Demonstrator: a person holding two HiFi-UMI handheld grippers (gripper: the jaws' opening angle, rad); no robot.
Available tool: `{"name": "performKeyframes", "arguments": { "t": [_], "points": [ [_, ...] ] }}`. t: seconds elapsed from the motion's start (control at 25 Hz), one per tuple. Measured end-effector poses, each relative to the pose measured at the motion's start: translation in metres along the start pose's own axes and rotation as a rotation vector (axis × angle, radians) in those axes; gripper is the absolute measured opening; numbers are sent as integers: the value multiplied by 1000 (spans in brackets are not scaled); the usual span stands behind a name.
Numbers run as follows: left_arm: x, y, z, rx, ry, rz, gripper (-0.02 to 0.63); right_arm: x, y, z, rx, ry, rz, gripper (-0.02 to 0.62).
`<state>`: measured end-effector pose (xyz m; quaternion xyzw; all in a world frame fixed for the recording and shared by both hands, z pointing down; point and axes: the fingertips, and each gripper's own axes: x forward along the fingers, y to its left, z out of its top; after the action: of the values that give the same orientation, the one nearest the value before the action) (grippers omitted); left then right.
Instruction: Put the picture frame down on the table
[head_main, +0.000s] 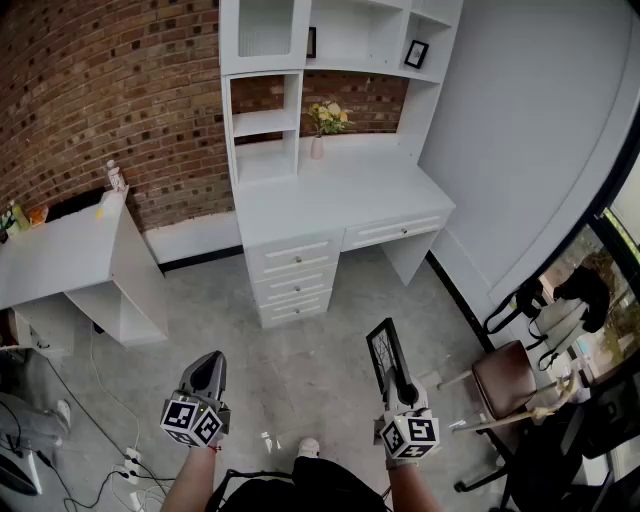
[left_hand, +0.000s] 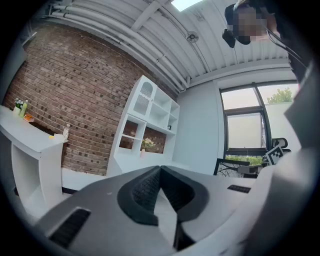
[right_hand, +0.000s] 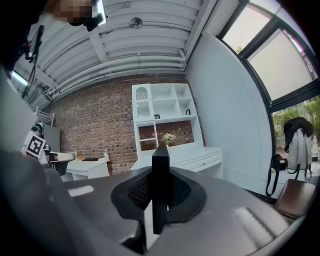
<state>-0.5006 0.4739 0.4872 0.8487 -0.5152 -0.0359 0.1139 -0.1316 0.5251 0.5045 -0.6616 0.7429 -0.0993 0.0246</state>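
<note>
**A:** What's in the shelves?

**B:** The shelf unit (head_main: 265, 120) on the white desk (head_main: 340, 195) has a vase (head_main: 317, 147) of yellowish flowers in its low niche. Up top is a small dark frame (head_main: 416, 53), I think.

**A:** And the picture frame (head_main: 385, 350)?

**B:** Black and thin, well in front of the desk, pinched edge-on in the right gripper (head_main: 397, 375). The left gripper (head_main: 210, 365) has its jaws together, empty.

Count: 2 grippers, 3 frames, 2 desks, 4 drawers, 1 vase, 1 chair.
Near: left gripper (head_main: 210, 362), right gripper (head_main: 403, 388), one picture frame (head_main: 385, 350) in the right one. Far: hutch desk (head_main: 340, 190) with small frame (head_main: 311, 42) and corner frame (head_main: 416, 53) on its shelves, three stacked drawers (head_main: 296, 252), one wide drawer (head_main: 396, 232), one flower vase (head_main: 318, 147). Left: side desk (head_main: 60, 250). Right: brown chair (head_main: 503, 378).
</note>
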Motion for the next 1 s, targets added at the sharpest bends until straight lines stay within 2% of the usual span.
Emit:
{"name": "performKeyframes", "arguments": {
  "t": [0.36,1.0],
  "points": [
    [86,-9,6,1,-1,-14,0,67,-32,9,2,15,26,23],
    [154,-17,1,-2,21,-19,0,119,-63,11,34,32,40,23]
  ]
}}
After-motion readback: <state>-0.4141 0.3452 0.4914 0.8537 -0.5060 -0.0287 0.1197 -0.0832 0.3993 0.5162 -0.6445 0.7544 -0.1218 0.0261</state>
